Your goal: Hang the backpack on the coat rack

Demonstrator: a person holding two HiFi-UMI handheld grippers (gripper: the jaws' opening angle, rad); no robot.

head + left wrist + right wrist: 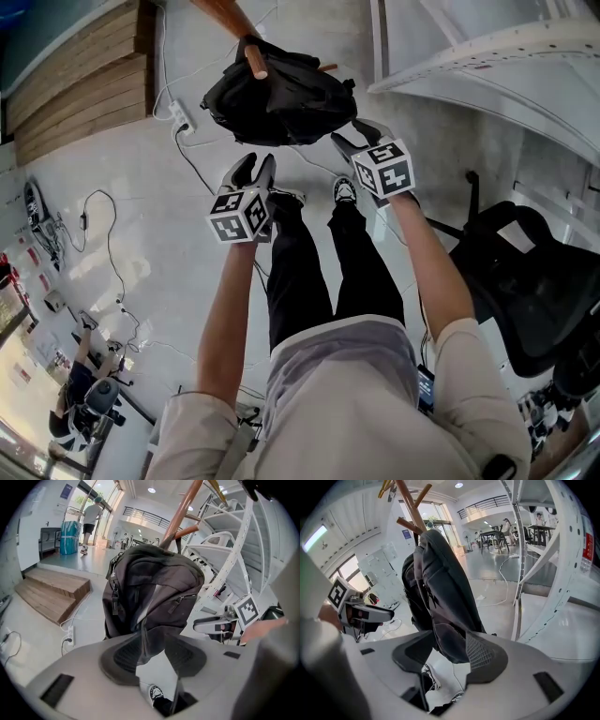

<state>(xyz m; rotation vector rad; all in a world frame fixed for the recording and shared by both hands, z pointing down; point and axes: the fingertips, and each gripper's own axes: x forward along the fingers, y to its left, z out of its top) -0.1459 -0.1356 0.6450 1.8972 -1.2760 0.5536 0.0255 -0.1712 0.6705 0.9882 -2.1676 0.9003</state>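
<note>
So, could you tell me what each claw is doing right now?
Left claw: open, edge of black fabric backpack between.
Right claw: around backpack's bottom, grip cannot be told.

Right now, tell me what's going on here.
A person holding a gripper in each hand is working on a black backpack, which appears to hang from a wooden peg of the coat rack. The left gripper is just under it, jaws apart, with a flap of fabric between them and a gap beside it. The right gripper has the bag's bottom corner between its jaws; whether they pinch it is unclear.
</note>
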